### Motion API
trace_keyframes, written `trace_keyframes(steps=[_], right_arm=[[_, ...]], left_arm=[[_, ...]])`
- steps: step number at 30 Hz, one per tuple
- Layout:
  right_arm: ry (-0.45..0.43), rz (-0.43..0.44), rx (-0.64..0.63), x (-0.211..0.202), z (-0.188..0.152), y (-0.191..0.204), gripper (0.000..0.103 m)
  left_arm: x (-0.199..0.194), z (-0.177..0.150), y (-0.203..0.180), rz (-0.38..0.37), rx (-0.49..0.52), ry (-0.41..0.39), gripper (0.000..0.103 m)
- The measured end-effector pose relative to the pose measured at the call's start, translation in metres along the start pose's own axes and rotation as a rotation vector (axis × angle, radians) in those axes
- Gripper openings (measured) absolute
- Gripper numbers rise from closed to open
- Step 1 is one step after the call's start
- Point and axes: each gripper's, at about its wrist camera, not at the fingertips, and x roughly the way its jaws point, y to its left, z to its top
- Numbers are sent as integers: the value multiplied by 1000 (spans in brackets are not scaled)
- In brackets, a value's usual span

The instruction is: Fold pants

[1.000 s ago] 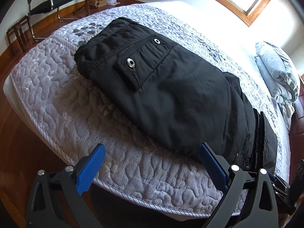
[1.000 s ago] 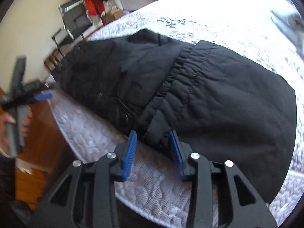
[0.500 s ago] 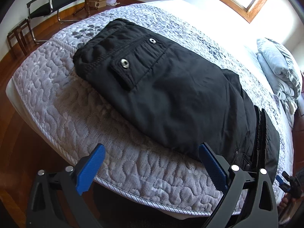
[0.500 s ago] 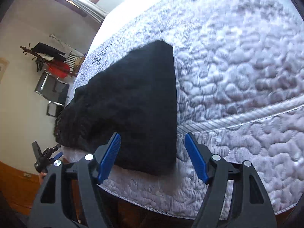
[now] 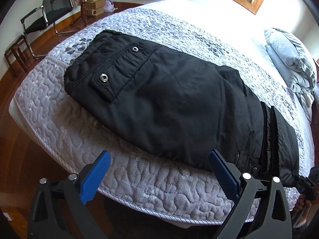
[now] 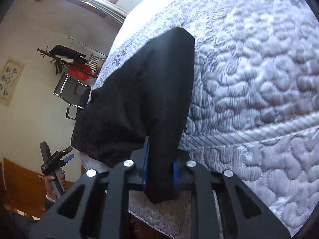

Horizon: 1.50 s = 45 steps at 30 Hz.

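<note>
While the right gripper (image 6: 159,171) is clenched on a corner of the black padded fabric pants (image 5: 179,103) at the quilted grey mattress's (image 5: 139,179) near edge, the left gripper (image 5: 159,171) hangs released; soft, bulky, limp cloth, best pinched at hems.

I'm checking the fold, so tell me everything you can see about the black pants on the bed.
The black pants look like padded, matte fabric with an elastic waistband, two metal snaps and a flap. They lie folded near the quilted mattress edge. The right gripper is shut on one corner of them; the left gripper is open, holding nothing.
</note>
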Motion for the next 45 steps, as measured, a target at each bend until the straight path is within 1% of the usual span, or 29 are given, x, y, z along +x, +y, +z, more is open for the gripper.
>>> trace_keyframes(steps=[2, 4, 6, 7, 8, 10, 13, 15, 16, 17, 19, 22, 25, 29, 34, 36, 37, 38, 39, 45], right_arm=[[-16, -63, -29, -7, 2, 5, 15], [-4, -91, -41, -6, 3, 6, 17], [0, -91, -28, -4, 2, 6, 23], [1, -97, -26, -5, 1, 5, 32], [-5, -115, -9, -8, -4, 8, 36], [-24, -104, 8, -14, -7, 9, 43], [-79, -125, 19, -32, -13, 11, 43], [-120, -115, 27, -44, -16, 13, 43], [-134, -108, 33, -49, -18, 14, 43], [-148, -104, 38, -53, -20, 16, 43], [-160, -111, 34, -57, -22, 20, 43], [-156, -139, 17, -60, -20, 26, 44], [-145, -148, 13, -57, -15, 34, 44], [-135, -170, -1, -50, -13, 40, 45], [-126, -176, -1, -41, -12, 46, 45], [-118, -184, -6, -38, -13, 48, 46], [-113, -194, -11, -37, -13, 49, 47], [-109, -203, -17, -35, -14, 50, 47], [-105, -208, -20, -34, -14, 51, 47], [-100, -209, -22, -29, -13, 52, 47]], left_arm=[[5, -1, 2, -18, -20, 11, 99], [11, -1, 5, -29, -44, 24, 99], [17, 0, 15, -37, -85, 34, 99], [18, 1, 20, -36, -103, 29, 99], [17, 2, 29, -35, -136, 16, 99], [15, 4, 47, -49, -205, -14, 99], [12, 7, 85, -122, -358, -59, 99], [16, 9, 112, -197, -473, -75, 99], [18, 9, 120, -229, -508, -82, 99], [21, 10, 131, -282, -551, -96, 99], [27, 13, 146, -359, -602, -115, 99], [41, 18, 166, -400, -677, -145, 99], [48, 22, 179, -445, -704, -166, 99], [59, 30, 191, -549, -727, -207, 99], [73, 41, 195, -601, -739, -238, 99], [76, 47, 191, -617, -721, -248, 99], [76, 51, 188, -631, -697, -257, 99], [76, 54, 183, -638, -679, -264, 99], [76, 57, 180, -628, -671, -263, 99], [94, 71, 171, -603, -690, -240, 99]])
